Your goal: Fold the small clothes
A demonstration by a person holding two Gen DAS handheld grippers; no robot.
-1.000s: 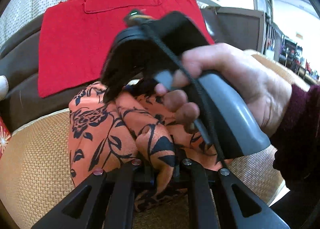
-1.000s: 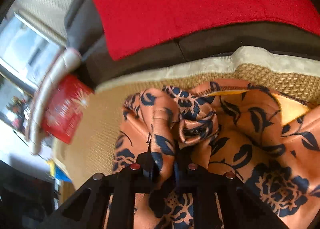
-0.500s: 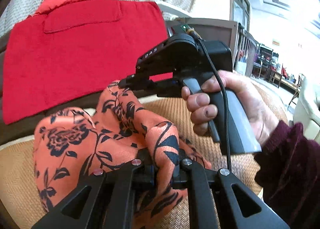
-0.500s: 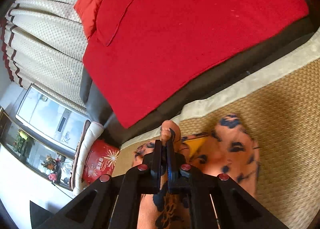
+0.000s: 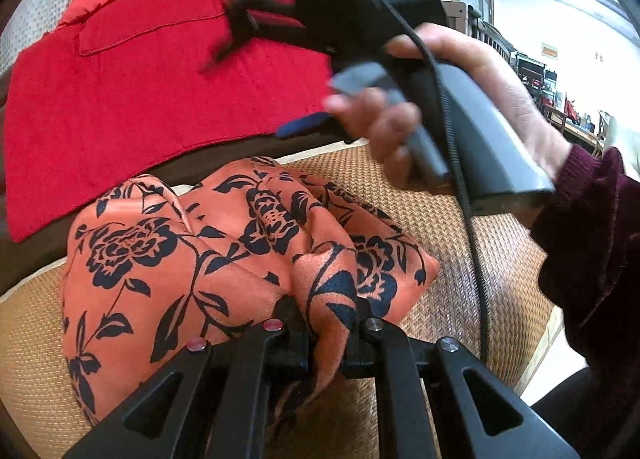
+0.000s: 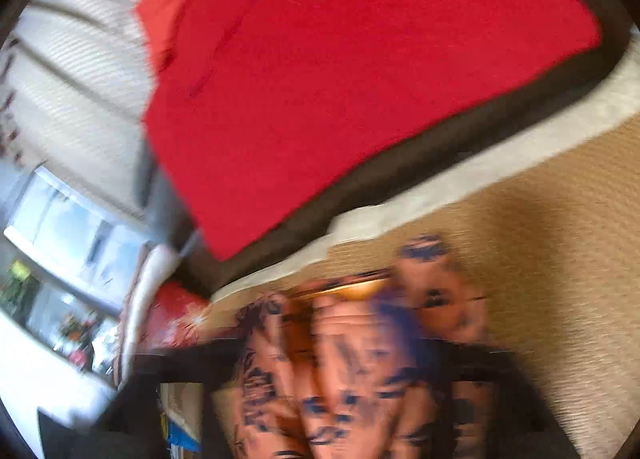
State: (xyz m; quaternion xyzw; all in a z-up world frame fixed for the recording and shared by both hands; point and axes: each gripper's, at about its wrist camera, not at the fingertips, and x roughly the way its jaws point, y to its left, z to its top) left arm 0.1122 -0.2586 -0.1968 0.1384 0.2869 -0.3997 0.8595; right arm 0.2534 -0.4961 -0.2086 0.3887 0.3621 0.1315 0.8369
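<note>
One fold of orange floral cloth (image 5: 224,259) is pinched by the left gripper (image 5: 326,323); the right gripper (image 5: 256,39), jaws just sprung wide, is held clear above it.

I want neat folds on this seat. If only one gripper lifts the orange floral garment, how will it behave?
Probably floppy: the orange floral garment bunches in soft folds where the left hand-held gripper pinches it. It looks thin and light, so the free side would likely droop. Its slight sheen hints it may slide on the woven seat mat.
</note>
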